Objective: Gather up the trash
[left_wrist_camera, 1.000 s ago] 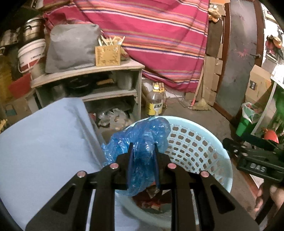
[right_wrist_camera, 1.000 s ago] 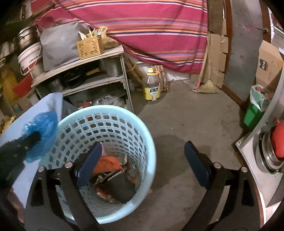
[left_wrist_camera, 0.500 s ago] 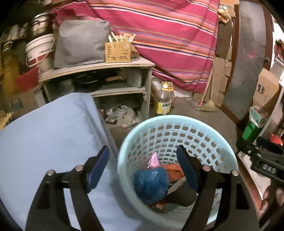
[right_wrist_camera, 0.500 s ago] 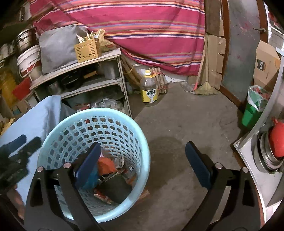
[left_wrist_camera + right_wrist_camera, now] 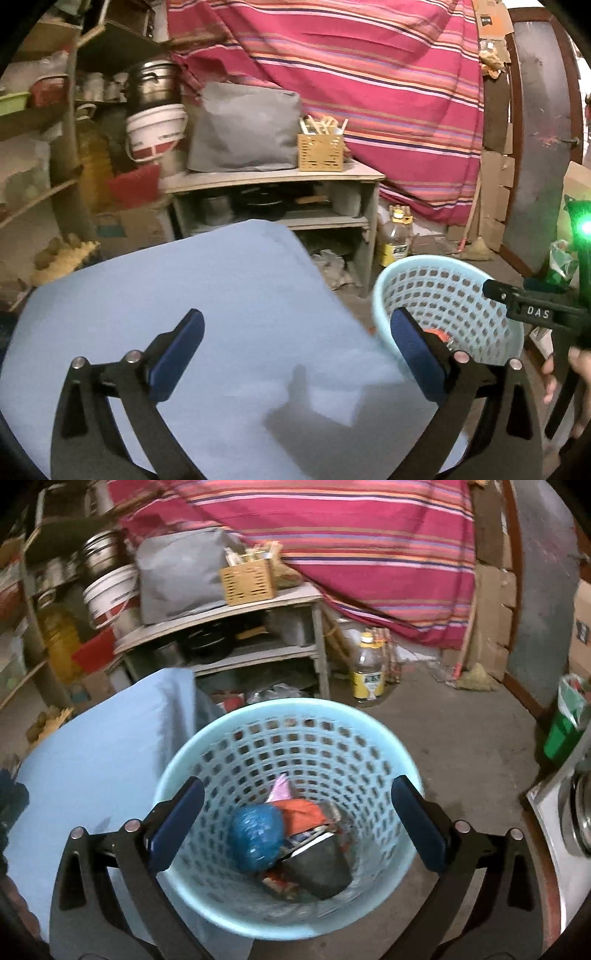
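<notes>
Trash sits at the bottom of the pale blue basket [image 5: 288, 919], and the right tongs [image 5: 297, 830] hang directly over its mouth, spread wide, nothing between the blue pads. Down inside: a crumpled blue plastic bag [image 5: 256, 836] balled up on the left, touching an orange wrapper [image 5: 304, 808], with a pink scrap [image 5: 279, 792] poking up behind and a dark container [image 5: 319, 869] lying tilted to the right. The basket stands on the concrete floor [image 5: 461, 746], just beside the blue-covered desk [image 5: 96, 753].

Over on the left wrist view, the left tongs [image 5: 297, 352] are wide open too, empty, hovering over the desk's blue cover [image 5: 221, 295]; the right-hand pad overlaps the basket's rim [image 5: 380, 306] at the desk edge. A bit of orange shows inside the basket there, the rest is hidden by the pad. The other gripper's black body, marked DAS, reaches in from the right edge, with a hand [image 5: 580, 369] below it.

Behind it all: a grey shelf unit [image 5: 280, 177] carrying a grey bag [image 5: 243, 129] and a wicker box [image 5: 320, 151], a striped red cloth [image 5: 369, 74] hung across the back, an oil bottle [image 5: 369, 672] on the floor near the shelf, and a green bin [image 5: 559, 734] well off to the right.
</notes>
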Demonstrator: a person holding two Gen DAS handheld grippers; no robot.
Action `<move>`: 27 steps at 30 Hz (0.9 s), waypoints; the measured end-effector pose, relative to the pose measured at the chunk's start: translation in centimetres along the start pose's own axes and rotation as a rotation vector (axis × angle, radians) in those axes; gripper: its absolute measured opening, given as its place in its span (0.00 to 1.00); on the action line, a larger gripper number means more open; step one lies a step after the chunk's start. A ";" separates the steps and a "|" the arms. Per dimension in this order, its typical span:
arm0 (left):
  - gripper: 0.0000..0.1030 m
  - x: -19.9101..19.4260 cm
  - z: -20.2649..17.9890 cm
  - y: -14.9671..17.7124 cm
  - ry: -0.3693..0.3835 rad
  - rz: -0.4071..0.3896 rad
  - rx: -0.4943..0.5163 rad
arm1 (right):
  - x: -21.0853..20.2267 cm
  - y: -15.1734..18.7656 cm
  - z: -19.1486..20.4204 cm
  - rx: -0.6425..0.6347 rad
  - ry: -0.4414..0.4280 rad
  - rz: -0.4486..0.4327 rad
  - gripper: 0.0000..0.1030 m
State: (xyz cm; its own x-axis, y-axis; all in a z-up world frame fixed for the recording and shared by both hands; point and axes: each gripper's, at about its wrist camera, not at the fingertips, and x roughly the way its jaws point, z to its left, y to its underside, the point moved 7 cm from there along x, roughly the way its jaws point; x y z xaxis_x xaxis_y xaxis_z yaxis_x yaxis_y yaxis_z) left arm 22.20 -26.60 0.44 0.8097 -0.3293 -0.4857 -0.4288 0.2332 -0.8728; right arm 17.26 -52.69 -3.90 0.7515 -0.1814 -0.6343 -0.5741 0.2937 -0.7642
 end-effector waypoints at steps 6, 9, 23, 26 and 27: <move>0.96 -5.3 4.7 2.1 -0.094 -0.047 -0.034 | -3.0 1.4 4.1 -0.066 -0.030 -0.031 0.96; 0.96 -7.0 6.8 3.7 -0.134 -0.023 -0.037 | -4.7 2.4 6.5 -0.100 -0.077 -0.049 0.96; 0.96 -14.0 11.7 12.6 -0.144 -0.009 -0.123 | -11.4 10.0 16.4 -0.202 -0.183 -0.149 0.96; 0.96 -14.9 12.3 13.2 -0.161 -0.011 -0.123 | -12.0 11.4 17.7 -0.229 -0.179 -0.164 0.96; 0.96 -15.1 12.6 13.3 -0.163 -0.014 -0.131 | -12.2 11.8 18.1 -0.235 -0.175 -0.176 0.96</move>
State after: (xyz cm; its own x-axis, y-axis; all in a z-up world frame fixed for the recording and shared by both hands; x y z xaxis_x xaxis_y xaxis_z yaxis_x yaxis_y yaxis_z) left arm 9.28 -7.02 -3.24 0.8654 -0.1768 -0.4688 -0.4570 0.1048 -0.8833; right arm 7.19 -29.99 -3.05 0.8783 -0.0402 -0.4764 -0.4747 0.0445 -0.8790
